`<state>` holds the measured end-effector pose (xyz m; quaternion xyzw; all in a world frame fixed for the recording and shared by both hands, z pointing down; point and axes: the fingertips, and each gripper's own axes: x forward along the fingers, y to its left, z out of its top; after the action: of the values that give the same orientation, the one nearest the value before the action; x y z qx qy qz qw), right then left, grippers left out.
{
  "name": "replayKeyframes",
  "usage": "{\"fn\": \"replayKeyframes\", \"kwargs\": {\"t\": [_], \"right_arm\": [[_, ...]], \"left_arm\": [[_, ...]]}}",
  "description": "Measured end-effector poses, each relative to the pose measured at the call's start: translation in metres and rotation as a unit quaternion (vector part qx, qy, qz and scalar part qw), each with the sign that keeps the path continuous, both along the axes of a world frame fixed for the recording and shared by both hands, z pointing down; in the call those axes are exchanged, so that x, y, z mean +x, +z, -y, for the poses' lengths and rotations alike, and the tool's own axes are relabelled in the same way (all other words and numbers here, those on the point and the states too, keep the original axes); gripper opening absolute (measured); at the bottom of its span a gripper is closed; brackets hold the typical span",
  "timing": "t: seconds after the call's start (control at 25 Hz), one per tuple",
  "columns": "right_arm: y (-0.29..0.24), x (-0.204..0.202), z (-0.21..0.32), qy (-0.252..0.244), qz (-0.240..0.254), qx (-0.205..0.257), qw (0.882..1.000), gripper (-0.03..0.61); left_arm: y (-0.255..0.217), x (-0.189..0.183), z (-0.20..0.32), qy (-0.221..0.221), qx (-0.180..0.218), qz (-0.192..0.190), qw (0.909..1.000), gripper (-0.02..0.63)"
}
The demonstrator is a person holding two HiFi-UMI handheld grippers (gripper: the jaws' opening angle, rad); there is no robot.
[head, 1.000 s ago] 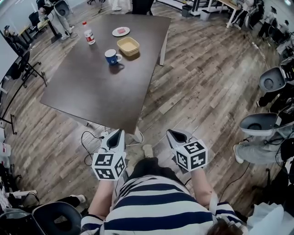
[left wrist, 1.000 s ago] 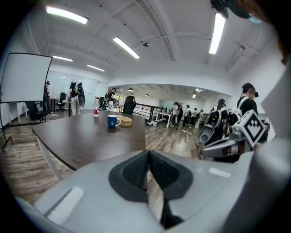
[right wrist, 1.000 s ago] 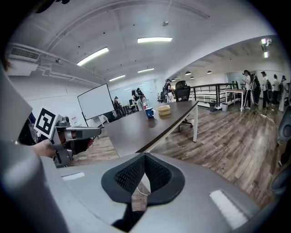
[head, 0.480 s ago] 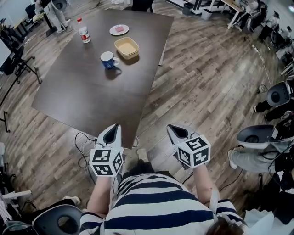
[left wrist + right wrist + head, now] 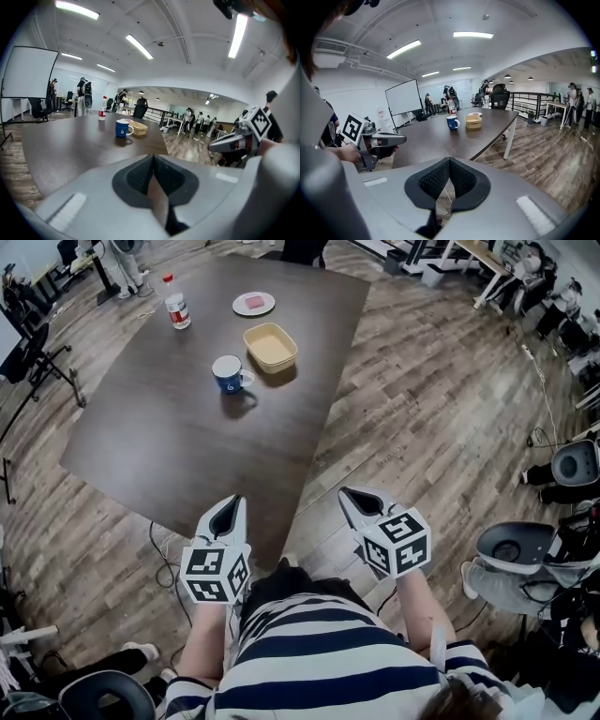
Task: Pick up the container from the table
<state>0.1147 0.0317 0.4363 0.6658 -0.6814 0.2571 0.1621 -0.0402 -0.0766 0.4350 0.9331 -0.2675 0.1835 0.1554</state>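
Note:
A square tan container [image 5: 270, 346] sits far off on the dark table [image 5: 187, 437], beside a blue mug [image 5: 228, 373]. The same container [image 5: 138, 127] [image 5: 473, 121] shows small in both gripper views. My left gripper [image 5: 230, 507] hovers over the table's near edge, jaws together and empty. My right gripper [image 5: 356, 497] is held over the wood floor just right of the table's near corner, also shut with nothing in it. Both point toward the table's far end. In the left gripper view the right gripper [image 5: 225, 143] shows at the right side.
A white plate [image 5: 253, 303] with something pink and a red-labelled bottle [image 5: 175, 308] stand beyond the mug. Cables [image 5: 167, 549] lie on the floor under the near edge. Chairs [image 5: 525, 559] and people's legs are at the right; stands and people ring the far room.
Both grippers have moved forward toward the table: the left one now reaches over its near edge. The table and its objects sit closer and lower in the head view.

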Motion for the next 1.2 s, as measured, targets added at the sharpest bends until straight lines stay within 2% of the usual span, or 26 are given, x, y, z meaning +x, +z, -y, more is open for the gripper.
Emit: {"fn": "replayKeyframes", "kwargs": {"t": [0.36,0.64,0.96,1.2], "right_arm": [[-0.001,0.006,0.057,-0.031,-0.01,0.008,0.999,0.0],[-0.011,0.002,0.088,-0.058,-0.011,0.025,0.998,0.018],[-0.016,0.01,0.131,-0.121,-0.019,0.038,0.992,0.058],[-0.012,0.038,0.169,-0.167,-0.006,0.045,0.985,0.085]], "left_arm": [[0.006,0.008,0.034,0.014,-0.006,0.003,0.9999,0.0],[-0.003,0.005,0.045,0.007,0.01,0.005,0.9999,0.0],[-0.005,-0.001,0.058,-0.049,0.013,0.007,0.9987,0.0],[0.002,0.014,0.073,-0.104,0.002,0.014,0.9944,0.0]]}}
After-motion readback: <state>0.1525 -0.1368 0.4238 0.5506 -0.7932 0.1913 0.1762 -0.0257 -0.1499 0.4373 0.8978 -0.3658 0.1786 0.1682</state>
